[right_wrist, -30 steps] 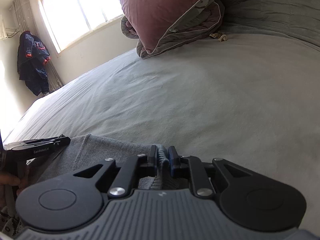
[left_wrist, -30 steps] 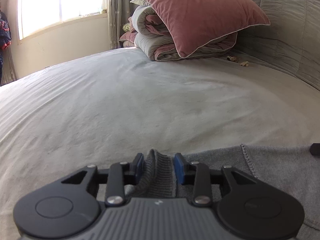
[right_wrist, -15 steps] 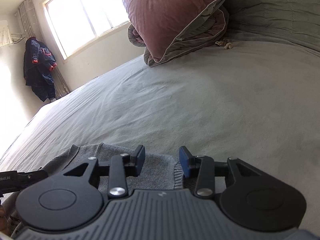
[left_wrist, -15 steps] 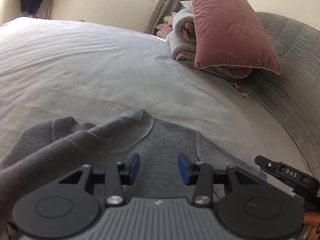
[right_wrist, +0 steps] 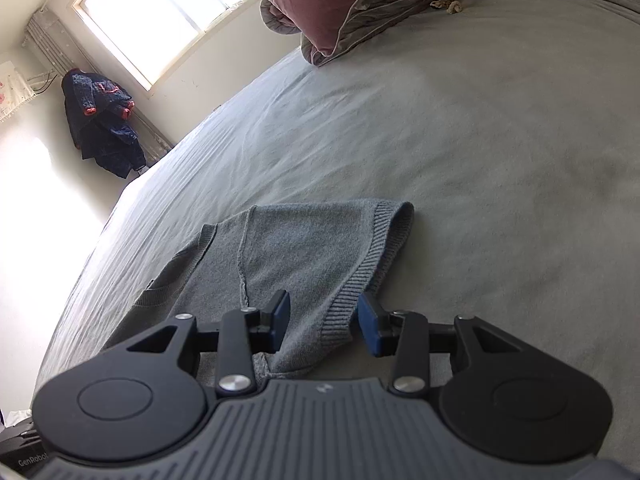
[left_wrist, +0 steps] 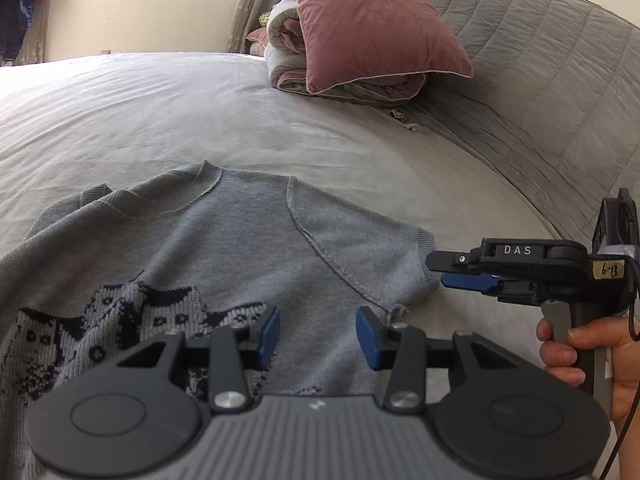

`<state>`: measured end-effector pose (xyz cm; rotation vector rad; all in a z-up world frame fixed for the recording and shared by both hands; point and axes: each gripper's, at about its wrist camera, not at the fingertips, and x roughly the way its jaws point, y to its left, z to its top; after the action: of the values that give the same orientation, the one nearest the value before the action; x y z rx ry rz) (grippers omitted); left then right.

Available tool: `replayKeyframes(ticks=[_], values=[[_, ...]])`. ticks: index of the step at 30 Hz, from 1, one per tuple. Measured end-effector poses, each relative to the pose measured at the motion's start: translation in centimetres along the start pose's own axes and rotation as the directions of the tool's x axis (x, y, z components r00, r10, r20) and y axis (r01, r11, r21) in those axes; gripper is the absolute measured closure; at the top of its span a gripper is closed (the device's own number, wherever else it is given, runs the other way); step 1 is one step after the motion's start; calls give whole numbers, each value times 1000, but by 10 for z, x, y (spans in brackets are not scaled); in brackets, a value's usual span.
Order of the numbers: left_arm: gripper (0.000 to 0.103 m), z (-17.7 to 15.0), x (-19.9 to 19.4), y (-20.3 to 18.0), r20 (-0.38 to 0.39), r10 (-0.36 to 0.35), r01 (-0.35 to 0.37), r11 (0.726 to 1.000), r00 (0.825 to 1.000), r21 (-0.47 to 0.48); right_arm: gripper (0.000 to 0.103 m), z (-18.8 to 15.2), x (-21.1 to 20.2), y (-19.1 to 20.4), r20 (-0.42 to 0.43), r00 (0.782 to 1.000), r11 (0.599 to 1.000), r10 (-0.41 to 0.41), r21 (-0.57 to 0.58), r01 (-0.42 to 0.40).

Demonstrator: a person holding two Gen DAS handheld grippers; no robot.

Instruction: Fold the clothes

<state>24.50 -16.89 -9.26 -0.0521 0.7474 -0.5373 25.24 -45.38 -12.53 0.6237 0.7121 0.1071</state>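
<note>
A grey knit sweater (left_wrist: 248,240) with a dark and white pattern across the chest lies flat on the bed, collar toward the pillows. My left gripper (left_wrist: 317,332) is open and empty, hovering over the sweater's chest. My right gripper (right_wrist: 323,320) is open, its jaws on either side of the ribbed cuff (right_wrist: 372,264) of the short right sleeve, not closed on it. In the left wrist view the right gripper (left_wrist: 448,270) sits at the sleeve's edge.
A grey bedsheet (left_wrist: 160,112) covers the bed. A pink pillow (left_wrist: 372,28) leans on a folded duvet (left_wrist: 348,84) at the head, by a quilted grey headboard (left_wrist: 540,80). A small beige item (left_wrist: 404,120) lies near it. Dark clothes (right_wrist: 100,120) hang by the window.
Both grippers let go of the sweater's top edge, opened and pulled back. The sweater now lies spread flat. The right gripper has moved to the right sleeve cuff.
</note>
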Motion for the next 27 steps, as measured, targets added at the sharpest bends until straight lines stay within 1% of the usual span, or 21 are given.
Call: replayKeyframes(ticks=[4,5,6,8,10,12,14,15,18,19,20,21,22,23,24,25,26,27], values=[[62,-3,16,-27,-13,-4,5,994,1000,109,61,-9,-1,-8,-61,998,999,23,32,-21],[63,-3,22,-35,-15,-4,6,990,1000,143,62,-11,-1,-9,-71,997,999,25,39,-22],[69,-4,26,-41,-16,-8,11,985,1000,174,65,-14,-3,-11,-78,997,999,19,48,-15],[73,-5,40,-56,-24,-21,27,966,999,255,66,-14,-10,-14,-86,996,998,10,70,-4],[74,-7,53,-73,-25,-12,20,940,1000,339,66,-14,-17,-16,-79,997,997,6,76,0],[74,-9,67,-86,-37,-11,25,915,999,404,66,-14,-24,-19,-61,998,996,12,87,-7],[74,-10,80,-96,-58,-9,35,889,998,457,66,-17,-25,-24,-49,998,993,38,110,-33],[76,-9,85,-98,-60,-3,31,884,998,466,66,-18,-25,-27,-43,998,991,53,124,-48],[77,-5,100,-101,-58,16,14,876,998,481,66,-22,-22,-38,-46,995,981,86,178,-76],[77,-2,104,-101,-60,14,16,883,998,469,66,-23,-21,-41,-46,994,976,97,198,-86],[81,1,107,-100,-63,9,21,892,998,452,66,-23,-22,-44,-41,993,971,113,218,-101],[90,4,109,-98,-69,2,28,900,998,434,66,-23,-23,-47,-36,991,965,128,237,-116],[95,8,111,-93,-81,-18,49,918,997,395,66,-22,-24,-50,-30,989,958,142,255,-130],[96,11,112,-88,-93,-40,71,934,995,350,66,-22,-24,-53,-22,988,952,154,270,-142],[98,17,113,-78,-115,-93,120,959,989,256,66,-22,-25,-56,-14,986,946,165,286,-154],[98,20,114,-64,-124,-155,172,976,980,137,66,-22,-26,-60,-4,984,939,176,302,-167],[98,24,114,-49,-124,-218,222,975,968,13,66,-22,-27,-63,9,982,930,187,321,-180],[98,25,115,-35,-113,-277,266,958,954,-105,66,-22,-27,-65,21,980,922,197,337,-192]])
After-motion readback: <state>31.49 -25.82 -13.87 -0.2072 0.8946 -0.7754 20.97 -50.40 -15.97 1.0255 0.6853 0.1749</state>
